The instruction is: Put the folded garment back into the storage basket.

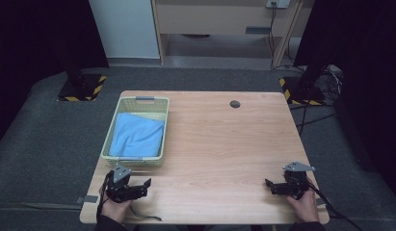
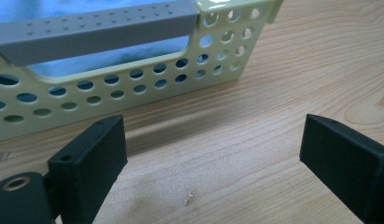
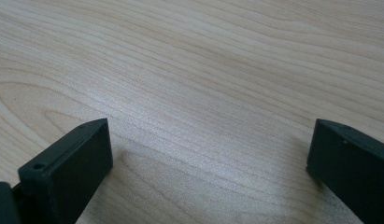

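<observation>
Just beyond the left fingers [image 2: 94, 154], basket [image 2: 110, 88].

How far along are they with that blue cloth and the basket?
Looks done: the blue cloth lies inside the basket. In hand: nothing; the left gripper and right gripper both rest open on the table. Little seems left.

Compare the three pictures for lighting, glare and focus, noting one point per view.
High view: even light on the pale wooden table, dark surroundings. Left gripper view: the perforated pale-green plastic basket casts a soft shadow on the wood; the left gripper, jaws apart, looks slightly soft. Right gripper view: a pale sheen of glare between the open right gripper jaws.
</observation>
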Demonstrator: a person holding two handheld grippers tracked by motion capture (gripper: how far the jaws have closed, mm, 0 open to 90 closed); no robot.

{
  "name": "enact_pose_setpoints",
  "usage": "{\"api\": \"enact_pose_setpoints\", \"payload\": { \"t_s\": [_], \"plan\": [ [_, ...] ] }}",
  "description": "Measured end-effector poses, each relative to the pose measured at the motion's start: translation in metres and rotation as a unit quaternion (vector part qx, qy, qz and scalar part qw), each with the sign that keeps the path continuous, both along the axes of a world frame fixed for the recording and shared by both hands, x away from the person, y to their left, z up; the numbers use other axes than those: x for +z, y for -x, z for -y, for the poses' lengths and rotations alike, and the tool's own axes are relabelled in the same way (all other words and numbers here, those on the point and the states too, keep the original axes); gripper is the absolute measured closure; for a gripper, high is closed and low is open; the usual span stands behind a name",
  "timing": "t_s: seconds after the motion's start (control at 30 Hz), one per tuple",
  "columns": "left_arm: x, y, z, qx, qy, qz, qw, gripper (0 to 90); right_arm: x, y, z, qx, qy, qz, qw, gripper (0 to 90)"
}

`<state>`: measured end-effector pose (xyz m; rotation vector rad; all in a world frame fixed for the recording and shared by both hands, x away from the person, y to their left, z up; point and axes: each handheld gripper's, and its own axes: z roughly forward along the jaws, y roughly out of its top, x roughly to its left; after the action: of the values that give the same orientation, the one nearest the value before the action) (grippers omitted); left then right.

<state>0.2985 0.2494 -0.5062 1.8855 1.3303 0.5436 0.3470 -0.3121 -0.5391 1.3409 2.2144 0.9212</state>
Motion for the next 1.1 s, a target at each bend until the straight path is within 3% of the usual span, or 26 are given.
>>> {"api": "enact_pose_setpoints", "payload": {
  "t_s": [0.3, 0.5, 1.1],
  "plan": [
    [-0.001, 0.0, -0.003, 0.007, 0.002, 0.0, 1.0, 6.5, 0.0, 0.0, 0.0, 0.0, 0.0, 0.0, 1.0, 0.2],
    [-0.002, -0.001, -0.008, 0.02, 0.024, -0.005, 0.9995, 6.6, 0.0, 0.0, 0.0, 0.0, 0.0, 0.0, 1.0, 0.2],
    [-0.003, 0.002, -0.023, 0.03, 0.037, -0.007, 0.9989, 6.6, 0.0, 0.0, 0.0, 0.0, 0.0, 0.0, 1.0, 0.2]
  ]
}}
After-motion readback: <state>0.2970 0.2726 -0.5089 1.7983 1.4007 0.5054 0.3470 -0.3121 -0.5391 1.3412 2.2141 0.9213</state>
